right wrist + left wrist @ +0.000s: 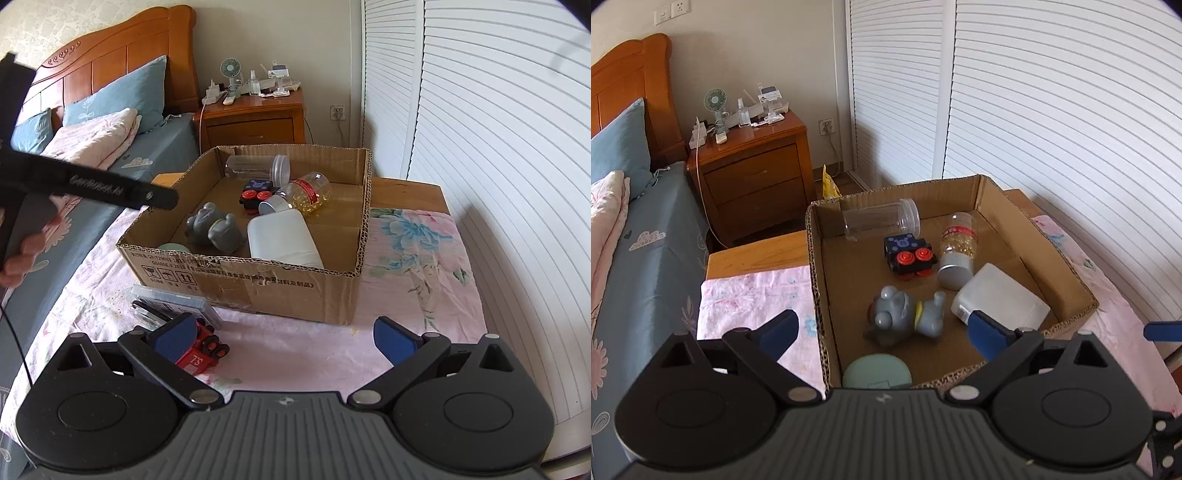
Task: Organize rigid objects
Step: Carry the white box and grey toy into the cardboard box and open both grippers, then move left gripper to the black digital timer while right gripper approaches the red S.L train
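The left claw (882, 334) hangs over the near rim of an open cardboard box (1067, 325), its blue pads spread wide with nothing pressed between them; directly ahead of it and between the pads' lines lies a grey toy animal (905, 314) on its side, wearing a yellow collar. Beyond that sit a dark toy car with red wheels (910, 256), a clear jar (881, 218) lying against the far wall, a bottle of yellow beads (956, 251) tipped over, and a white plastic container (1001, 295) just ahead of the right pad. A pale green round lid (877, 373) lies nearest, against the front wall. The box floor left of the animal is bare. The right claw (286, 341) is also wide open and empty, held outside the box over a pink floral cloth (417, 258); a red toy vehicle (201, 349) lies just beside its left pad, next to a clear flat case (173, 299). The box's front wall stands ahead of it, with open cloth to the right.
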